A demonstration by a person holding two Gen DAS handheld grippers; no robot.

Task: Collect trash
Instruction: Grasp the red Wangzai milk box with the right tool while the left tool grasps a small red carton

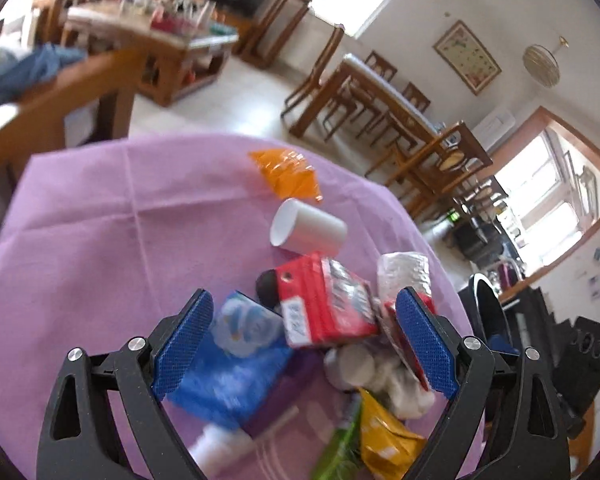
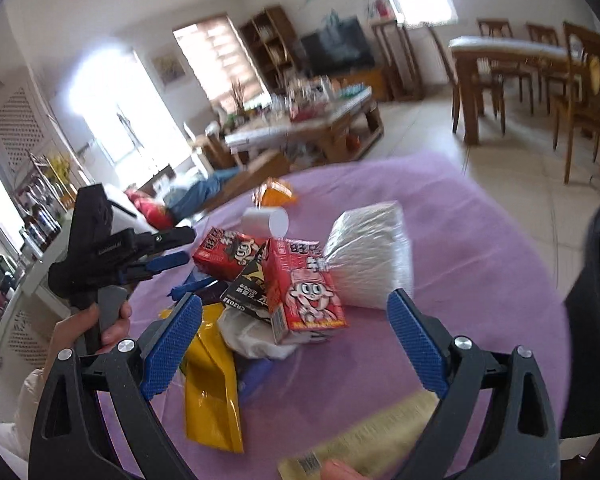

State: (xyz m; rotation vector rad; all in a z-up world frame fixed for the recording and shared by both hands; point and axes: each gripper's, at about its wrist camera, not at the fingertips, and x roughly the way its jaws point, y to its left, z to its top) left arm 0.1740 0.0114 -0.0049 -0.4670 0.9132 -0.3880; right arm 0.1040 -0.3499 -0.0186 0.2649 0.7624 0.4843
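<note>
1. A table under a purple cloth (image 1: 100, 240) carries a heap of trash, with both hand-held grippers above it.
2. The left gripper (image 1: 304, 344) has its blue-padded jaws spread wide with nothing pressed between them; seen from its own camera, the heap lies beneath and beyond the pads.
3. From the right wrist view, the left gripper appears at the left edge of the table, held by a hand (image 2: 88, 328) wrapped around its handle.
4. The right gripper (image 2: 296, 344) also stands with jaws apart, gripping nothing (the red carton sits between the pads in the picture, but lies on the table beyond them).
5. Trash in the heap:
   - a red milk carton (image 2: 308, 292) with a cartoon face, upright and slightly tilted;
   - a second red carton (image 2: 224, 256) lying behind it;
   - a small black box (image 2: 248, 292) leaning against the first carton;
   - a clear, crinkled plastic pack (image 2: 372, 256) just beside the carton on the right;
   - a yellow wrapper (image 2: 212, 392) lying flat at the near left;
   - a blue packet (image 1: 228, 372), blurred, beneath the left gripper's left pad.
6. A white paper cup (image 1: 308, 228) lies on its side at the far edge of the heap.
7. An orange wrapper (image 1: 288, 172) lies apart, further back on the cloth.
8. A pale yellow printed packet (image 2: 364, 436) lies near the right gripper, blurred, with a fingertip (image 2: 340, 472) at the picture's bottom edge.
</note>
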